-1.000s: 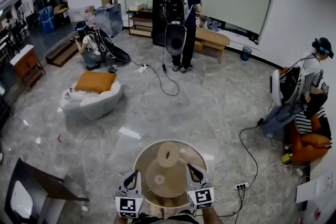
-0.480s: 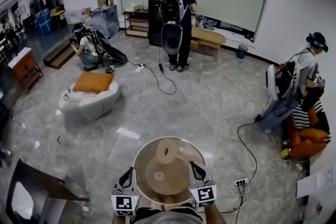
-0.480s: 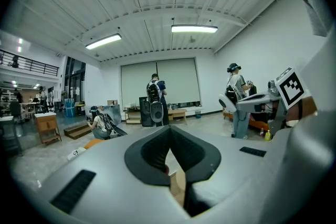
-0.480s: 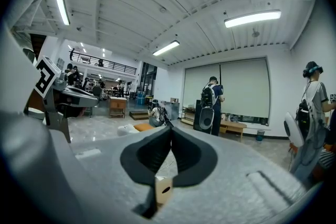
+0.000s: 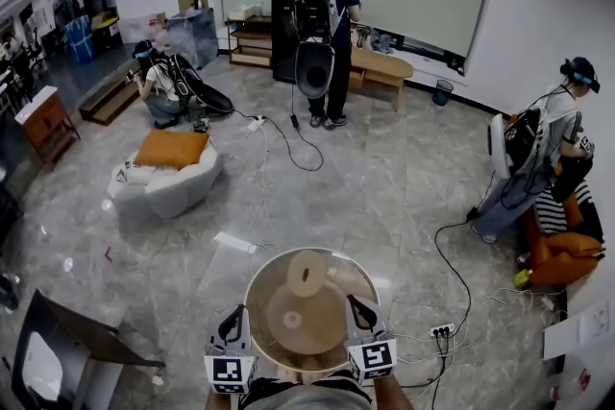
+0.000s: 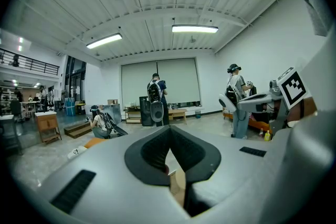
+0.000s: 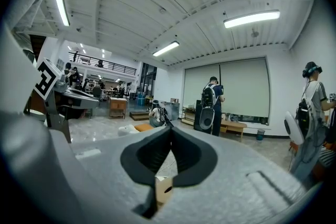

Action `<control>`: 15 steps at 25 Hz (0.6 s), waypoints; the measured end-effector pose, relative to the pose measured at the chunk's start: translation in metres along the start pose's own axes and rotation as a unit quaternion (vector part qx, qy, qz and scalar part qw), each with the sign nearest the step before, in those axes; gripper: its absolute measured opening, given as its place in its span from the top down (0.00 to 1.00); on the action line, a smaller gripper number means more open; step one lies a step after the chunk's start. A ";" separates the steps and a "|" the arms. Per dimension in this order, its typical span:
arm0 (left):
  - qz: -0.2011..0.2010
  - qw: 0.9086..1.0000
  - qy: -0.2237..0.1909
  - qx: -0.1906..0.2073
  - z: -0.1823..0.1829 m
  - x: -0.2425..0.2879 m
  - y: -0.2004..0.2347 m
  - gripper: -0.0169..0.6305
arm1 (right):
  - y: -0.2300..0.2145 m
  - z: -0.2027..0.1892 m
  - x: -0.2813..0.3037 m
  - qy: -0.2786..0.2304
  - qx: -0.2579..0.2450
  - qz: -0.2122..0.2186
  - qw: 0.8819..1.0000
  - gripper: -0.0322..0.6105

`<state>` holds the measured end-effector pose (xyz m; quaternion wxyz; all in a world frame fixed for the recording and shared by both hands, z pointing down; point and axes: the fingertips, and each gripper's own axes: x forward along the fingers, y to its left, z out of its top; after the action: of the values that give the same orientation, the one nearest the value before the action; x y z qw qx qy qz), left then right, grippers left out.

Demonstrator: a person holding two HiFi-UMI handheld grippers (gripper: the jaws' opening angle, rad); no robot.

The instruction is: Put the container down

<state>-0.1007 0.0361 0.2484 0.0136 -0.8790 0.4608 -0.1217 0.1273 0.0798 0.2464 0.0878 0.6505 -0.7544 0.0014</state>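
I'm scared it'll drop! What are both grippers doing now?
Left gripper: jaws closed on the round translucent brown plastic container's rim.
Right gripper: closed on the same container.

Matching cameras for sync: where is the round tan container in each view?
Head view: container bottom centre, near the lower edge.
Left gripper view: only a tan sliver of it, low between the jaws.
Right gripper view: a tan tab with a hole, low between the jaws.
Shared landmark: the standing person with the backpack.
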 end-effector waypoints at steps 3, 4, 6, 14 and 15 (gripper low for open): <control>0.000 1.000 -0.001 0.000 0.000 -0.001 0.003 0.95 | 0.003 0.001 0.000 0.000 0.000 0.000 1.000 0.95; -0.001 1.000 -0.001 0.000 0.000 -0.002 0.003 0.95 | 0.004 0.001 0.001 0.000 0.000 0.000 1.000 0.95; -0.002 1.000 -0.001 0.000 -0.001 -0.002 0.004 0.95 | 0.005 0.002 0.001 -0.001 0.000 -0.001 1.000 0.95; -0.004 1.000 0.000 0.004 0.000 -0.001 0.001 0.95 | 0.004 0.003 0.000 0.000 -0.001 0.000 1.000 0.95; -0.004 1.000 0.001 0.003 0.000 -0.001 0.001 0.95 | 0.004 0.003 0.000 0.000 -0.001 0.001 1.000 0.95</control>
<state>-0.1015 0.0364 0.2482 0.0159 -0.8808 0.4568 -0.1238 0.1226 0.0802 0.2440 0.0889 0.6499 -0.7548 0.0007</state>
